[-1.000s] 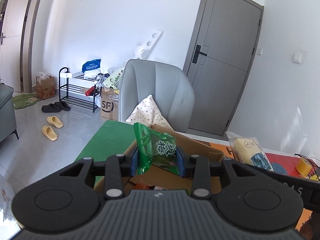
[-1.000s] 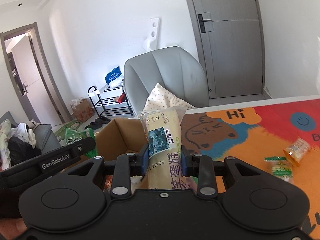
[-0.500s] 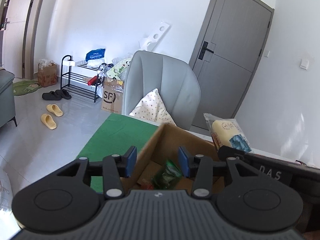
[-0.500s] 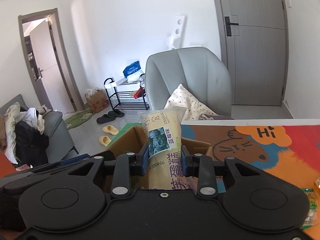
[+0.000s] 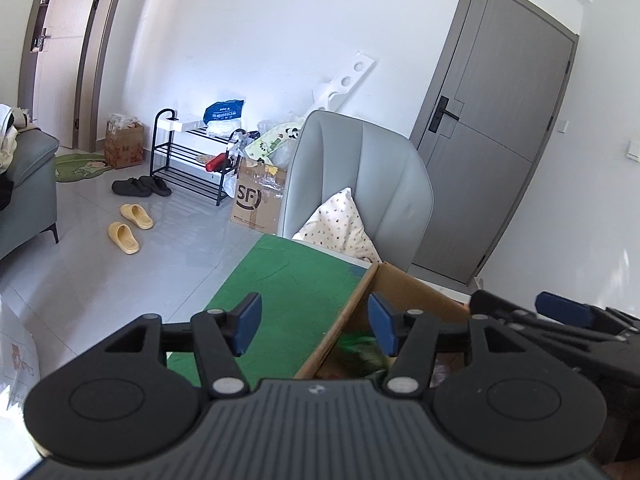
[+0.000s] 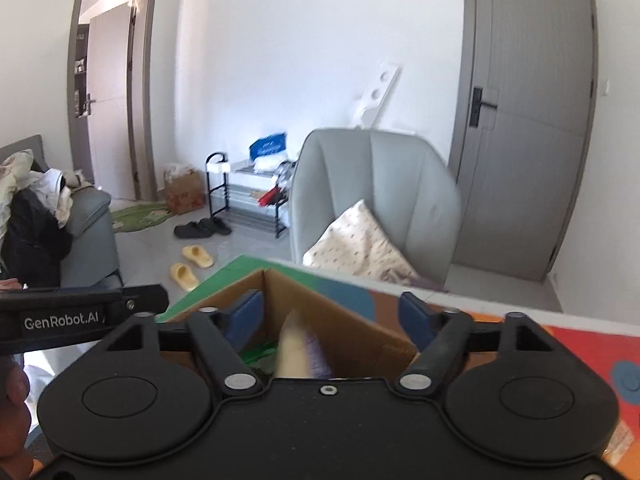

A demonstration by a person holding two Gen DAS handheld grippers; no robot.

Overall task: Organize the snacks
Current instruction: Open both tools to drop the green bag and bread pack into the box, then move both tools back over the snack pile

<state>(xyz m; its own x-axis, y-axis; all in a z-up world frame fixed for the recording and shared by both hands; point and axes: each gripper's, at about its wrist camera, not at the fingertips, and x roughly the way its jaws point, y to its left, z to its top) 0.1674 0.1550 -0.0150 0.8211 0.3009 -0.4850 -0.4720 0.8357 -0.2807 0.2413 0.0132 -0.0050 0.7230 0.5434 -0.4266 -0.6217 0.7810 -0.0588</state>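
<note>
An open cardboard box [image 5: 416, 292] stands on the table, also in the right wrist view [image 6: 360, 320]. My left gripper [image 5: 314, 328] is open and empty above the box's left wall. A green snack packet [image 5: 360, 354] lies inside the box. My right gripper [image 6: 332, 320] is open above the box. A cream and purple snack packet [image 6: 298, 350], blurred, is dropping into the box between its jaws, beside the green packet [image 6: 260, 354]. The right gripper also shows in the left wrist view [image 5: 560, 320].
A grey chair [image 5: 360, 184] with a dotted cushion [image 5: 340, 228] stands behind the table. A green mat [image 5: 288, 288] covers the table's left part and an orange patterned mat [image 6: 580, 360] the right. A shoe rack [image 5: 188, 160], slippers and a grey door [image 5: 496, 128] lie beyond.
My left gripper let go of the green packet, which fell into the box, and moved left. My right gripper has just opened and released the cream packet over the box.
</note>
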